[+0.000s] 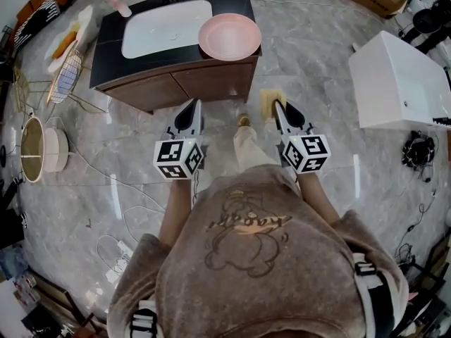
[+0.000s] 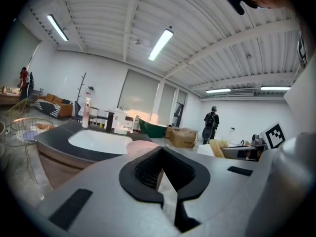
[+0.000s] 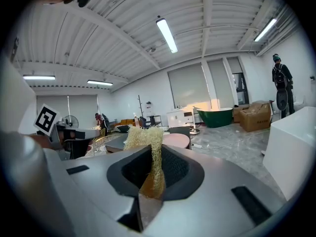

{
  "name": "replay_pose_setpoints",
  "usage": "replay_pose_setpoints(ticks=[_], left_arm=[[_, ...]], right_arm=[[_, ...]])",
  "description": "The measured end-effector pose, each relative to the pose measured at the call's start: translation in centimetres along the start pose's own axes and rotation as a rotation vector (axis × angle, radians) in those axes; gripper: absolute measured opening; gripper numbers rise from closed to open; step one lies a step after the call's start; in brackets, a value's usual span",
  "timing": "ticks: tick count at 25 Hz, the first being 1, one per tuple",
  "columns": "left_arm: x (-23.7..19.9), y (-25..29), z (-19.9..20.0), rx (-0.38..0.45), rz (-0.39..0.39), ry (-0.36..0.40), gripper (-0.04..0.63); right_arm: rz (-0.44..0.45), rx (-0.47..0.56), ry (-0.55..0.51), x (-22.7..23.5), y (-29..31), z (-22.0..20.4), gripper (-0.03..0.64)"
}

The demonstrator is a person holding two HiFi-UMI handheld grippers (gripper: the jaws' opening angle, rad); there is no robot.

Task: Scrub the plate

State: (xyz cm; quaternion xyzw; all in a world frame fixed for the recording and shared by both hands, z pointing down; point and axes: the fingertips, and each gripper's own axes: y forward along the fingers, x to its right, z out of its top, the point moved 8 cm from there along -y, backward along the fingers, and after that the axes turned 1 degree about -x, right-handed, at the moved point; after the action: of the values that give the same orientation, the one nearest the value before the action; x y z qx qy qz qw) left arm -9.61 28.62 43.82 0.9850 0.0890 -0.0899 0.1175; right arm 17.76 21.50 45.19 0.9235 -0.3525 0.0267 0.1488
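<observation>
1. Pink plate (image 1: 230,36) is lying flat on the right end of the dark counter (image 1: 113,34), just beside the white sink basin (image 1: 165,27) set into that counter.
2. We are standing on the marble floor (image 1: 317,55) in front of the counter, holding both grippers out toward it, clear of its wooden front.
3. We are keeping our left gripper (image 2: 161,149) clenched, its jaws pressed together with nothing between them.
4. We are grasping a yellow fibrous scrubber (image 3: 143,137) in our right gripper (image 3: 153,154), and its frayed top is sticking up above the jaws.
5. We are seeing a spray bottle (image 1: 116,2) standing at the counter's back left corner, a wire basket (image 1: 65,76) left of the counter, and a white tub (image 1: 398,83) well to the counter's right.
</observation>
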Motion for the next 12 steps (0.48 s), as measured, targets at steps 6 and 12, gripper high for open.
replay_pose_setpoints(ticks=[6, 12], left_arm=[[-2.9, 7.5, 2.7, -0.005, 0.020, -0.018, 0.017], [-5.6, 15.1, 6.3, -0.011, 0.059, -0.023, 0.017]], right_arm=[[0.032, -0.009, 0.005, 4.0, 7.5, 3.1, 0.049], [0.063, -0.020, -0.002, 8.8, 14.6, 7.3, 0.049]])
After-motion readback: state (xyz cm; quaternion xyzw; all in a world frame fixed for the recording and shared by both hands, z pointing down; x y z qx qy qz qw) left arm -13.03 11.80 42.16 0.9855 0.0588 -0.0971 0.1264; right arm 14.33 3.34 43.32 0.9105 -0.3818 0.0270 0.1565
